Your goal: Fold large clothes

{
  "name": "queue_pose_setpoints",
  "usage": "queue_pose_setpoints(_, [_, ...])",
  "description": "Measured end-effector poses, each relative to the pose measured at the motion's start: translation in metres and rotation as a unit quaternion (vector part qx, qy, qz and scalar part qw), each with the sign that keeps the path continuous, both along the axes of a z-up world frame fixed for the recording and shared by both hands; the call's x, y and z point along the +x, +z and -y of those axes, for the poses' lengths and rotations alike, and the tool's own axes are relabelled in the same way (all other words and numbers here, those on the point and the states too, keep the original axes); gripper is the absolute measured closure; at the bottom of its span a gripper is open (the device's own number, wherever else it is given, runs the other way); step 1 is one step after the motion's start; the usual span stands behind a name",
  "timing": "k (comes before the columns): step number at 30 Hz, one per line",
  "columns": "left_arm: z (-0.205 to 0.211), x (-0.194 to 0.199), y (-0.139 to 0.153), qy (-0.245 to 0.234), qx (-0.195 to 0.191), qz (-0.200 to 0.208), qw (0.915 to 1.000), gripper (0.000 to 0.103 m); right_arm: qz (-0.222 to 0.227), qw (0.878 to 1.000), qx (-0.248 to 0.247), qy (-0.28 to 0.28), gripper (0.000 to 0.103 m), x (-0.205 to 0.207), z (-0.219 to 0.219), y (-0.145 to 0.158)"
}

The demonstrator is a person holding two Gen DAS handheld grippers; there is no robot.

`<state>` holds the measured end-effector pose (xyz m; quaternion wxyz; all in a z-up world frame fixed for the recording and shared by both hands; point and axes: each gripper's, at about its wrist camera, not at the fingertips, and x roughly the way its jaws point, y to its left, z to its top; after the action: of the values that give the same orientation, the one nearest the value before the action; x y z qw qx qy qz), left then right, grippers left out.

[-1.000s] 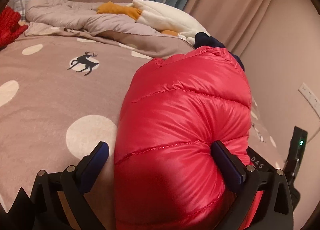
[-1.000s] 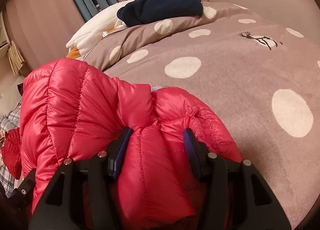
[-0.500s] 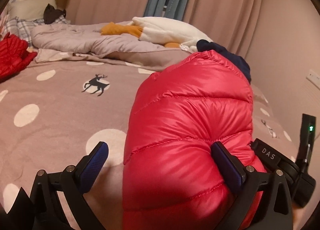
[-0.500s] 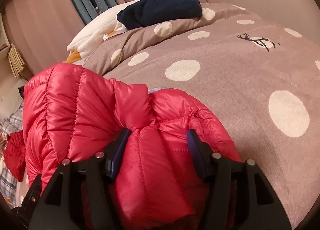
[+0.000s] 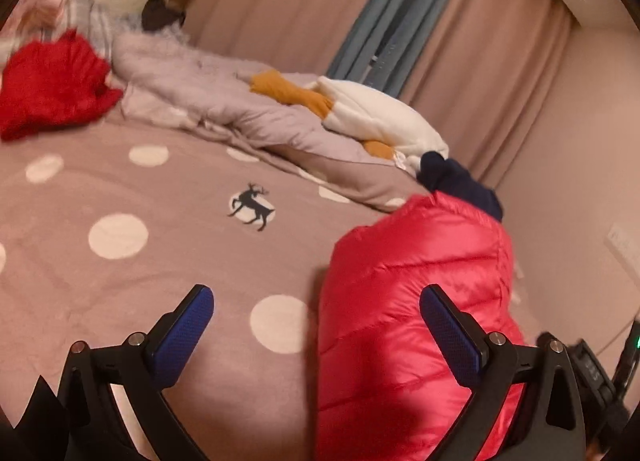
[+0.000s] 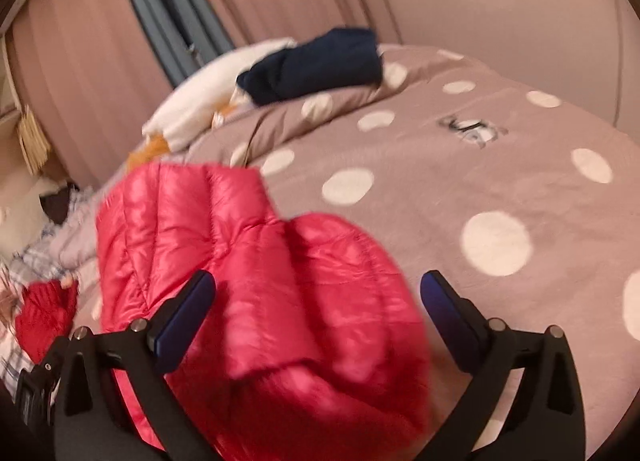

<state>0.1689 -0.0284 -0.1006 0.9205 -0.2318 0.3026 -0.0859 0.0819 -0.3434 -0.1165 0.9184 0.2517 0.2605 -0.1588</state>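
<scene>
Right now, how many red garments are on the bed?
2: a shiny red puffer jacket in the foreground by the claws, and a darker red garment bunched near the far pillows. Others may be hidden.

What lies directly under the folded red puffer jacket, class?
The red puffer jacket rests on the brown polka-dot bedspread, which shows all around it. Whatever sits beneath the jacket itself is covered, so only bedspread can be assumed there.

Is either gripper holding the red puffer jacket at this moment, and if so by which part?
Nothing is held. The right gripper has just opened around the red puffer jacket, pads clear. The left gripper is open too, the jacket lying behind one finger.
</scene>
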Motion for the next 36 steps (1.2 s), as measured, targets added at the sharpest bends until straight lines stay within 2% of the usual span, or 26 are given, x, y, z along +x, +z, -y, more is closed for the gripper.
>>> queue_pose_setpoints(2, [-0.022,0.009,-0.013,-0.003,-0.062,-0.040,0.9973,0.001,0.020,1.000,0.010,0.001,0.000,-0.014,0.010,0.008])
queue_pose_setpoints(4, [-0.037,0.015,-0.027,0.001,-0.123,-0.068,0.9901,0.001,0.036,0.999,0.020,0.001,0.000,-0.026,0.020,0.012])
queue_pose_setpoints(5, [-0.042,0.017,-0.033,0.001,-0.140,-0.079,0.9870,0.001,0.039,0.999,0.030,0.004,0.000,-0.030,0.026,0.010])
queue_pose_setpoints(7, [-0.041,0.021,-0.041,-0.008,-0.150,-0.088,0.9847,0.001,0.033,0.997,0.072,0.013,0.000,-0.031,0.040,-0.003])
queue_pose_setpoints(9, [-0.034,0.025,-0.047,-0.026,-0.163,-0.097,0.9814,0.001,0.021,0.988,0.153,0.019,0.000,-0.029,0.056,-0.027])
queue_pose_setpoints(11, [-0.024,0.031,-0.058,-0.067,-0.194,-0.123,0.9711,0.001,0.022,0.975,0.218,0.021,0.000,-0.026,0.063,-0.046])
queue_pose_setpoints(12, [-0.017,0.034,-0.065,-0.087,-0.209,-0.137,0.9643,0.001,0.021,0.965,0.260,0.027,0.000,-0.023,0.066,-0.059])
queue_pose_setpoints(15, [0.006,0.046,-0.093,-0.128,-0.254,-0.180,0.9417,0.001,-0.017,0.936,0.349,0.042,0.000,-0.008,0.062,-0.092])
queue_pose_setpoints(16, [0.011,0.047,-0.099,-0.136,-0.275,-0.180,0.9349,0.001,-0.024,0.929,0.367,0.046,0.000,-0.004,0.057,-0.100])
queue_pose_setpoints(17, [0.014,0.047,-0.102,-0.138,-0.289,-0.173,0.9315,0.001,-0.023,0.927,0.372,0.049,0.000,-0.002,0.052,-0.102])
queue_pose_setpoints(19, [0.024,0.047,-0.096,-0.158,-0.275,-0.168,0.9333,0.001,-0.025,0.932,0.358,0.043,0.000,0.003,0.040,-0.097])
queue_pose_setpoints(20, [0.033,0.050,-0.095,-0.197,-0.281,-0.172,0.9233,0.001,-0.023,0.928,0.368,0.052,0.000,0.005,0.036,-0.098])
queue_pose_setpoints(21, [0.041,0.051,-0.098,-0.221,-0.291,-0.178,0.9137,0.001,-0.014,0.917,0.393,0.072,0.000,0.010,0.030,-0.103])
queue_pose_setpoints(22, [0.046,0.051,-0.100,-0.226,-0.286,-0.179,0.9137,0.001,-0.006,0.900,0.425,0.097,0.000,0.017,0.023,-0.109])
queue_pose_setpoints(23, [0.051,0.049,-0.101,-0.226,-0.274,-0.174,0.9187,0.000,-0.002,0.891,0.440,0.114,0.001,0.022,0.019,-0.111])
queue_pose_setpoints(24, [0.053,0.049,-0.101,-0.228,-0.269,-0.172,0.9198,0.000,-0.001,0.885,0.445,0.134,0.004,0.029,0.012,-0.113])
queue_pose_setpoints(25, [0.055,0.050,-0.101,-0.232,-0.267,-0.173,0.9194,0.000,-0.006,0.886,0.440,0.147,0.008,0.034,0.005,-0.114])
queue_pose_setpoints(27, [0.057,0.052,-0.101,-0.237,-0.268,-0.180,0.9165,0.003,-0.013,0.887,0.434,0.157,0.029,0.040,-0.004,-0.116])
queue_pose_setpoints(28, [0.058,0.053,-0.101,-0.236,-0.268,-0.183,0.9159,0.004,-0.009,0.885,0.438,0.156,0.033,0.041,-0.005,-0.118])
queue_pose_setpoints(30, [0.060,0.052,-0.096,-0.232,-0.258,-0.183,0.9198,0.007,-0.002,0.881,0.449,0.148,0.045,0.041,-0.005,-0.122])
queue_pose_setpoints(34, [0.070,0.047,-0.081,-0.224,-0.232,-0.176,0.9300,0.009,0.008,0.878,0.456,0.148,0.048,0.039,-0.008,-0.120])
queue_pose_setpoints(36, [0.070,0.045,-0.075,-0.224,-0.231,-0.175,0.9305,0.009,0.013,0.875,0.458,0.158,0.048,0.039,-0.010,-0.115])
